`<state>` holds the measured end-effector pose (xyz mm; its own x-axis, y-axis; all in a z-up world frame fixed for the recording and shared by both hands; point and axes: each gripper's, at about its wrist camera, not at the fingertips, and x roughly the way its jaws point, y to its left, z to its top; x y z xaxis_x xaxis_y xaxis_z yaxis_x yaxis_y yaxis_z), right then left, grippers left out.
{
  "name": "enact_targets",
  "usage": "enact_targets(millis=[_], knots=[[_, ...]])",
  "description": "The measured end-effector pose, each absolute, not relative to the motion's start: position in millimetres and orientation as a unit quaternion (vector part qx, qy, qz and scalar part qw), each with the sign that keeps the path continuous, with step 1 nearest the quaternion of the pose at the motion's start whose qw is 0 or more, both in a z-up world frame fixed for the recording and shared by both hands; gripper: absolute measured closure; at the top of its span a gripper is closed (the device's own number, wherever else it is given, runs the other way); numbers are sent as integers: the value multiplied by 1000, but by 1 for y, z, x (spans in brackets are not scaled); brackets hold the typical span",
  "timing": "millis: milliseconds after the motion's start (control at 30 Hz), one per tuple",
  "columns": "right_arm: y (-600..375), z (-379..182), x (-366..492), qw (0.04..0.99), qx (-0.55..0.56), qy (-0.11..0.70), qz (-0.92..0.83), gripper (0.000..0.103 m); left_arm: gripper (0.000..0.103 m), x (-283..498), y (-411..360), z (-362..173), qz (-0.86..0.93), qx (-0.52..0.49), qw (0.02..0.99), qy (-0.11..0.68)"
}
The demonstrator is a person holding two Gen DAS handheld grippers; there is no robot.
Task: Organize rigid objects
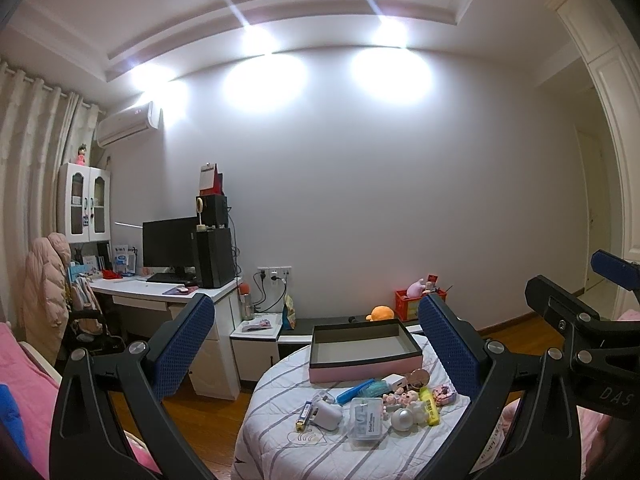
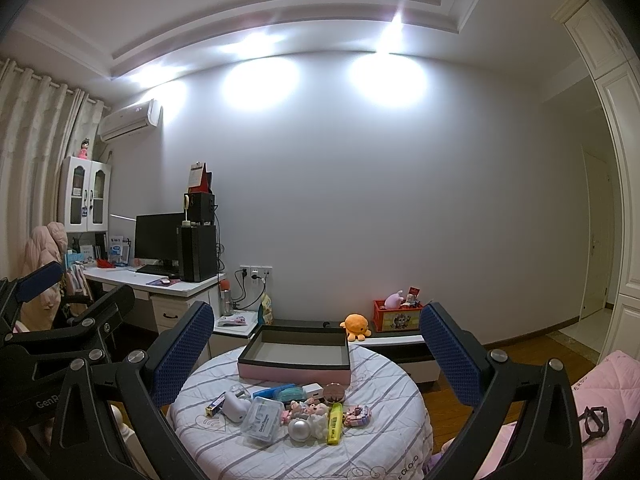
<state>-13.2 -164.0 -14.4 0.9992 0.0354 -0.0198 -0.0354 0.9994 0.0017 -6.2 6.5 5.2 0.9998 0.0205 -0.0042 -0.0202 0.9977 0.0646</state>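
Observation:
An empty pink box with a dark rim (image 1: 362, 350) (image 2: 296, 354) stands at the back of a round table with a striped cloth (image 1: 384, 456) (image 2: 380, 452). In front of it lie several small objects: a white case (image 1: 329, 416) (image 2: 235, 405), a clear plastic box (image 1: 365, 421) (image 2: 262, 424), a yellow highlighter (image 1: 429, 406) (image 2: 334, 423), a silver ball (image 1: 403, 419) (image 2: 299, 429), a blue tube (image 1: 354, 391) (image 2: 274, 392), pink figurines (image 1: 400, 396) (image 2: 306, 408). My left gripper (image 1: 316, 336) and right gripper (image 2: 316, 340) are open and empty, held above and before the table.
A white desk (image 1: 160, 292) with a monitor and computer tower stands at the left. A low cabinet (image 2: 404, 344) behind the table holds an orange plush (image 2: 357, 326) and a red crate (image 2: 396, 316). Pink bedding (image 2: 608, 392) lies at the right.

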Motion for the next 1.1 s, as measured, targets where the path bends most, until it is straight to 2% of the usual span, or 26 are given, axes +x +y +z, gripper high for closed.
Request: enact_targets(millis=[1100], knots=[[-167,-16,-11,1000,-4,6,11,0,0,-5,4,9,9,36,999,-4]])
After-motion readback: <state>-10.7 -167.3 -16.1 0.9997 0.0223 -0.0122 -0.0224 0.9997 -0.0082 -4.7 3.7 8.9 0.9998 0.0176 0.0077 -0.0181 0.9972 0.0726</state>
